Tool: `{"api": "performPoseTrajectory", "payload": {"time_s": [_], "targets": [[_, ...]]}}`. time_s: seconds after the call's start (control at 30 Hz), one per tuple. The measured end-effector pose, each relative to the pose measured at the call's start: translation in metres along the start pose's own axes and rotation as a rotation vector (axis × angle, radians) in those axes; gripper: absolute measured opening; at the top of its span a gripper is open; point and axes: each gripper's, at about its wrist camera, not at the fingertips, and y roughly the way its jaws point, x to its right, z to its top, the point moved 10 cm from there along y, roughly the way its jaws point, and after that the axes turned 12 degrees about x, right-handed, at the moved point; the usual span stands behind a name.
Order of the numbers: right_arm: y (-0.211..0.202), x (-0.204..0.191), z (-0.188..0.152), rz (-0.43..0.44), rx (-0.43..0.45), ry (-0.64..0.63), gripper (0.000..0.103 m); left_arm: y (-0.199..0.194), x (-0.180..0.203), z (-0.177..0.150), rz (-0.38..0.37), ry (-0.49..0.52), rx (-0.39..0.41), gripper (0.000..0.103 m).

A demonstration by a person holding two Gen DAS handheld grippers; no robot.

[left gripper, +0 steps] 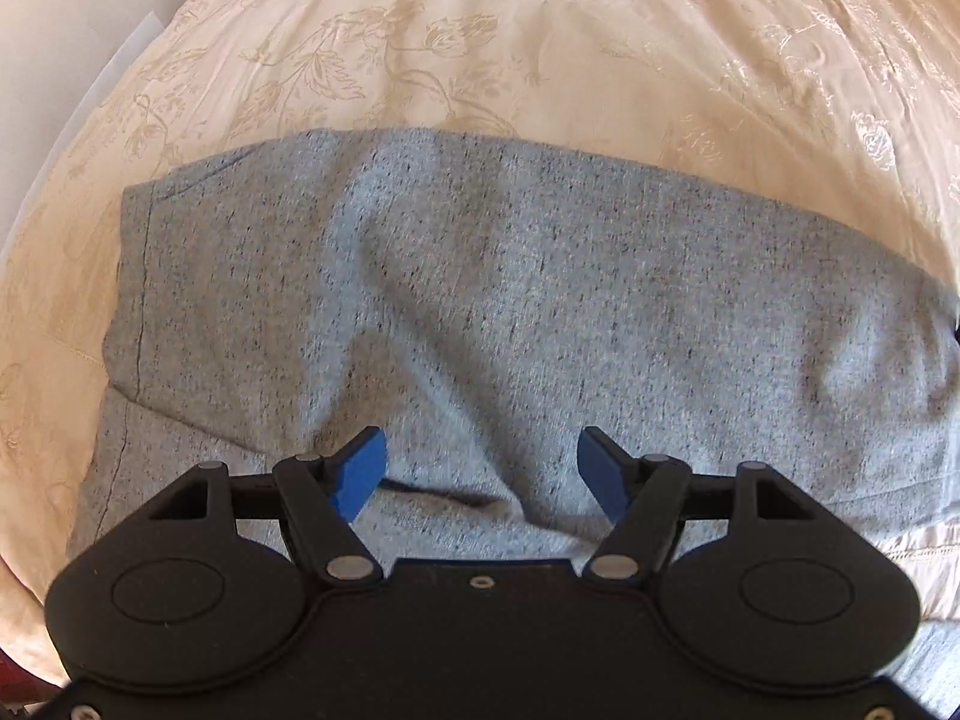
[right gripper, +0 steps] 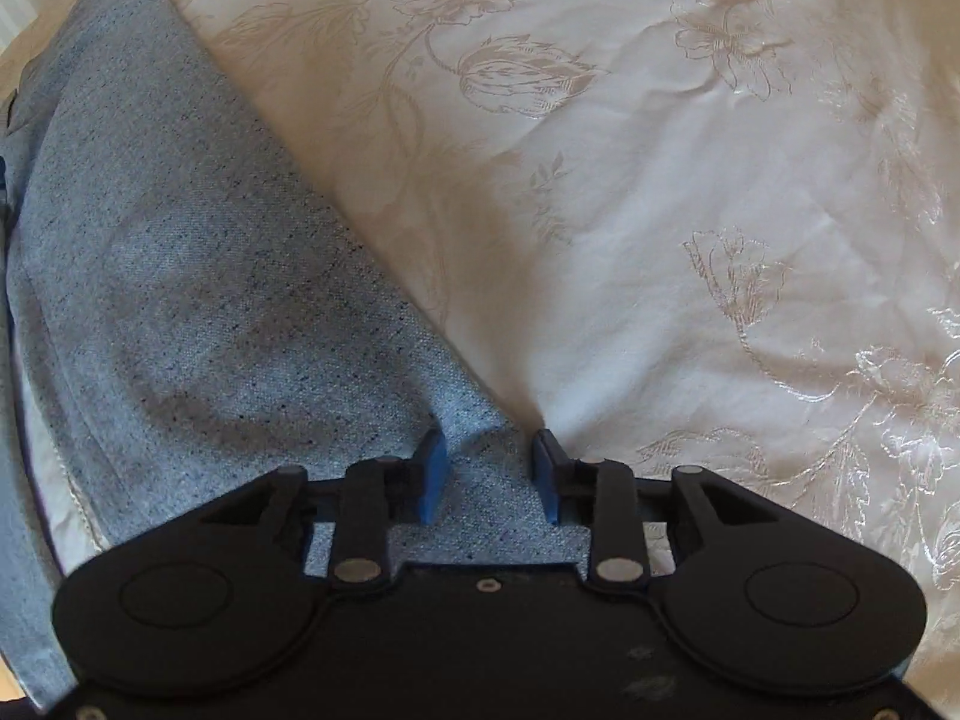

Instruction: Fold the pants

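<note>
Grey speckled pants (left gripper: 480, 300) lie folded across a cream floral bedspread (left gripper: 420, 42). My left gripper (left gripper: 480, 471) hovers over their near edge, pointing down. It is open, its blue pads (left gripper: 360, 474) wide apart, with nothing gripped. In the right wrist view the pants (right gripper: 198, 276) run from the far left down to my right gripper (right gripper: 489, 468). A bunched fold of the grey cloth fills the narrow gap between its blue pads (right gripper: 433, 468), which close on it at the pants' right edge.
The bedspread (right gripper: 690, 210) stretches bare to the right of the pants in the right wrist view. A white wall or floor strip (left gripper: 54, 60) shows past the bed's left edge in the left wrist view.
</note>
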Motion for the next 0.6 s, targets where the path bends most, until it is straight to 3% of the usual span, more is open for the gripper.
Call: {"api": "performPoseTrajectory", "payload": {"time_s": [0.17,0.33,0.47,0.6], "targets": [[-0.032,-0.031,-0.011,0.024,0.061,-0.142,0.005,0.02,0.017,0.044,-0.067,-0.047,-0.01,0.072],[-0.047,-0.052,-0.029,0.0,0.11,-0.183,0.005,0.05,0.03,0.082,-0.099,-0.129,-0.053,0.073],[-0.045,-0.057,-0.043,-0.028,0.126,-0.192,0.005,0.075,0.034,0.1,-0.115,-0.218,-0.103,0.073],[-0.043,-0.063,-0.049,-0.049,0.133,-0.182,0.005,0.098,0.039,0.102,-0.084,-0.21,-0.169,0.073]]}}
